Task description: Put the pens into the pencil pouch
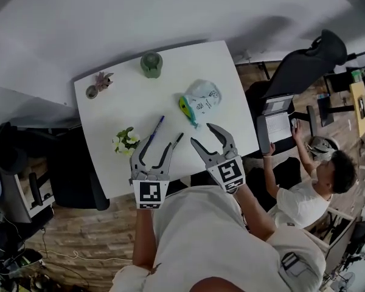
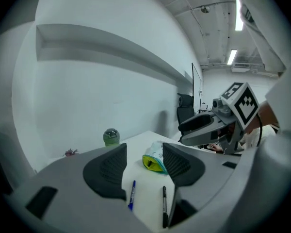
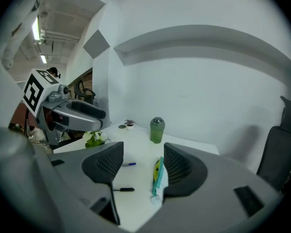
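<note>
Both pairs of jaws stand apart, empty; the left gripper (image 1: pixel 159 142) should straddle the blue pen (image 1: pixel 157 126) squarely before closing (the right gripper (image 1: pixel 202 133) can steady the pouch (image 1: pixel 199 99)).

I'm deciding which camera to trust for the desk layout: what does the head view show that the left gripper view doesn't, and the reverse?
Only the head view: the leafy plant with white flowers beside the left gripper, and that gripper's marker cube.
Only the left gripper view: the ceiling strip lights.
Both: the blue pen, the black pen, the pencil pouch, the green jar and the right gripper.
</note>
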The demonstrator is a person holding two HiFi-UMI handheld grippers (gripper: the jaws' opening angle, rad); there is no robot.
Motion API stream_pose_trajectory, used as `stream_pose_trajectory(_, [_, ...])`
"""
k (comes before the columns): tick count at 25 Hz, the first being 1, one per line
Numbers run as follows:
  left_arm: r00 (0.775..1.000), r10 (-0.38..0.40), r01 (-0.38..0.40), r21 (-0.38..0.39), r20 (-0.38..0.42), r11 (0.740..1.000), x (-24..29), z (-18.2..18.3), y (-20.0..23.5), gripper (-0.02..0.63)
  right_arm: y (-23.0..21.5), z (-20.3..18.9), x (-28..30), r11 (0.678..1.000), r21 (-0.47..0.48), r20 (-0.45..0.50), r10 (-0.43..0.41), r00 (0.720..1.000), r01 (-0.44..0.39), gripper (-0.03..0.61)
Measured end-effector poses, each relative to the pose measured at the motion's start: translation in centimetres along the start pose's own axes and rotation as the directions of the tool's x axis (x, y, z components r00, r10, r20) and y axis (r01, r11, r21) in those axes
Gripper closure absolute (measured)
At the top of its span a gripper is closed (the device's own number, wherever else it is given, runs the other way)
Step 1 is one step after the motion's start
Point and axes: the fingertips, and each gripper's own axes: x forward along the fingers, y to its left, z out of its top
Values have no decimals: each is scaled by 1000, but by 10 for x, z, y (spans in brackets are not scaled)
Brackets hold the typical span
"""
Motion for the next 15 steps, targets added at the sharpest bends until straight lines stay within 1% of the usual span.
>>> stream_pose_trajectory(7, [994,-35,34,-17,-106,999,5,-49,-20,422,23,-39,7,995,-4,-72,98,993,-98,341])
stream_pose_trajectory(15, [969,-73,64,-46,-235,997,6,-112,-37,454,40,-77,14,984,4,-143,175,974,-176,353])
